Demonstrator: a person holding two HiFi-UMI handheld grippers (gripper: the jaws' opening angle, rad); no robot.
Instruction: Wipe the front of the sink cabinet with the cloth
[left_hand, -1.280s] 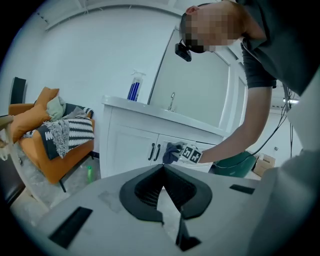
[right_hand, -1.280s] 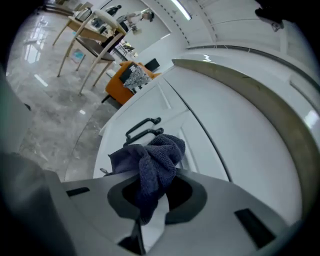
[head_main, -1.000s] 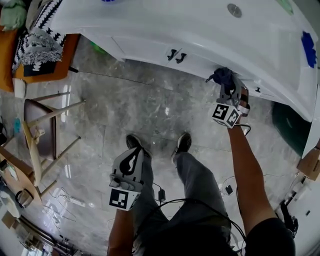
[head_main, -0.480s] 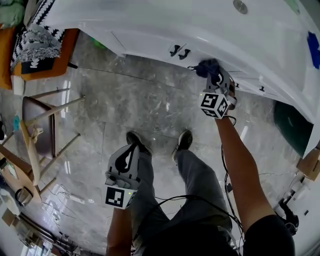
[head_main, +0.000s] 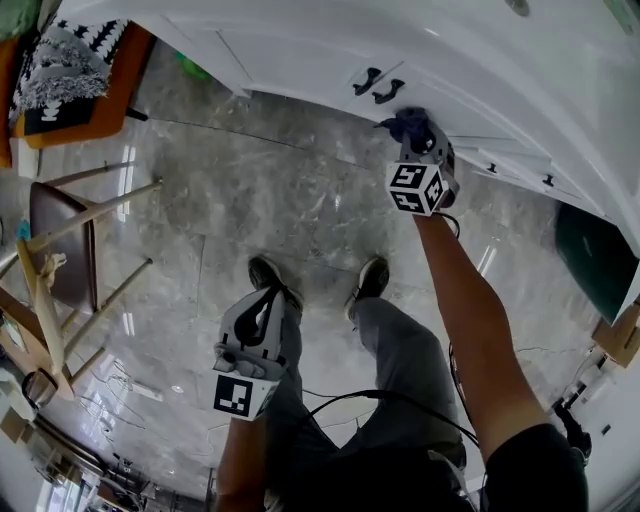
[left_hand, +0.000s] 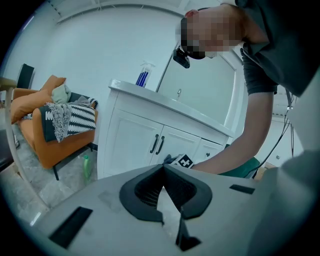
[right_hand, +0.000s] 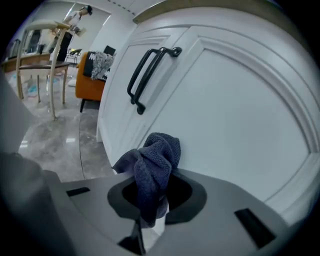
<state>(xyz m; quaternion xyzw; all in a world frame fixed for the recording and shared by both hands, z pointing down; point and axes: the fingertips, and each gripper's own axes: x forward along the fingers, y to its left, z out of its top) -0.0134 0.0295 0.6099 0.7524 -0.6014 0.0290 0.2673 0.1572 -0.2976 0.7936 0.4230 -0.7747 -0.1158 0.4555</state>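
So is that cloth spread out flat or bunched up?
Bunched up: the cloth hangs crumpled in the right gripper, its jaws shut on it.

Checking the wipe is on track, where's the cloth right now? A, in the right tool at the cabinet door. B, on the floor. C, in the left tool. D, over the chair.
A: the right tool is shut on the cloth, bunched up at the white door below the handles.
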